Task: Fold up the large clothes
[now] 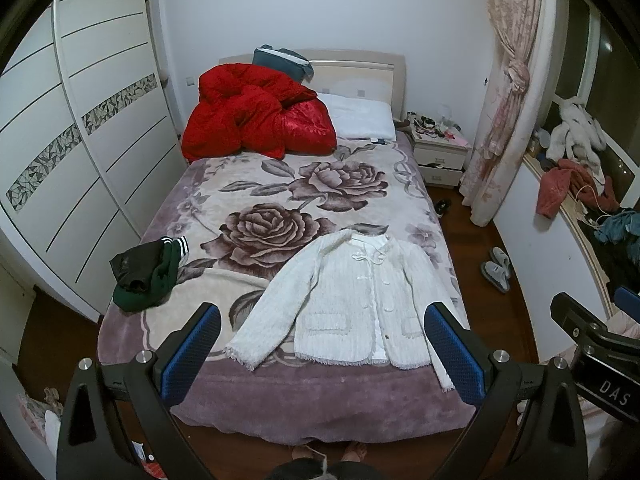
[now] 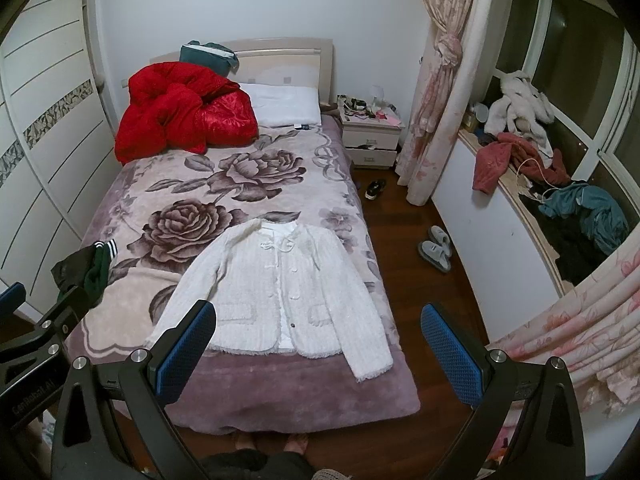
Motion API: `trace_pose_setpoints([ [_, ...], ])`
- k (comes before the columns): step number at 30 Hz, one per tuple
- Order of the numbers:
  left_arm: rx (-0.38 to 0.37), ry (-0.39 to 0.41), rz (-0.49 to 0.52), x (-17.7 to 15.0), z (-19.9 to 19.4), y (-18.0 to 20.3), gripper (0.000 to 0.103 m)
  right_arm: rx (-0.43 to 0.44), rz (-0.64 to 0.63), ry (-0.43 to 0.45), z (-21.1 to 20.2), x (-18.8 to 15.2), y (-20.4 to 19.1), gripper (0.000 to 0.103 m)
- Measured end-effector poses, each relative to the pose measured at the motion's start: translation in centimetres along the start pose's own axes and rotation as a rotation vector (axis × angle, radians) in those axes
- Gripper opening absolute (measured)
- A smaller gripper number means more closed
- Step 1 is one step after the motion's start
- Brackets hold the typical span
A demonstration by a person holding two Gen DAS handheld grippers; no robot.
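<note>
Fuzzy white knit buttoned jacket [image 1: 352,304] lay flat, sleeves spread, at foot of floral plush blanket [image 1: 280,184] (ready for folding). Left gripper [image 1: 324,344] and right gripper [image 2: 320,344] hovered spread wide, empty.

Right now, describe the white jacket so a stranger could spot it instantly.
Start at the bed with the rose-patterned blanket. Near its foot lies the white jacket, spread flat, sleeves angled outward. Unlike the crumpled dark green garment beside it, it is fuzzy and buttoned.
</note>
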State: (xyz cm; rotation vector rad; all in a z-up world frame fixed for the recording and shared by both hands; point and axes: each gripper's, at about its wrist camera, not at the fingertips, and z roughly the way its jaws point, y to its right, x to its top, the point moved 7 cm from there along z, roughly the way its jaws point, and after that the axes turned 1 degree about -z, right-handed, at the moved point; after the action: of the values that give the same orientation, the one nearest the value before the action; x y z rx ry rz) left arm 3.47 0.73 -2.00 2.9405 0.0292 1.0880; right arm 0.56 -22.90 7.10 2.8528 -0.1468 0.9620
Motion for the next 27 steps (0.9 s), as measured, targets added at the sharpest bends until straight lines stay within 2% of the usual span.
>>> trace_pose_setpoints([
  [6, 0.001, 0.003, 0.000, 0.7, -0.1, 0.5, 0.103, -0.001, 0.000, 0.002, -0.1, 0.0, 0.0, 0.103],
  [27, 0.002, 0.006, -0.002, 0.1, 0.7, -0.1, 0.103, -0.004, -0.001, 0.008, -0.4, 0.4, -0.3, 0.103],
])
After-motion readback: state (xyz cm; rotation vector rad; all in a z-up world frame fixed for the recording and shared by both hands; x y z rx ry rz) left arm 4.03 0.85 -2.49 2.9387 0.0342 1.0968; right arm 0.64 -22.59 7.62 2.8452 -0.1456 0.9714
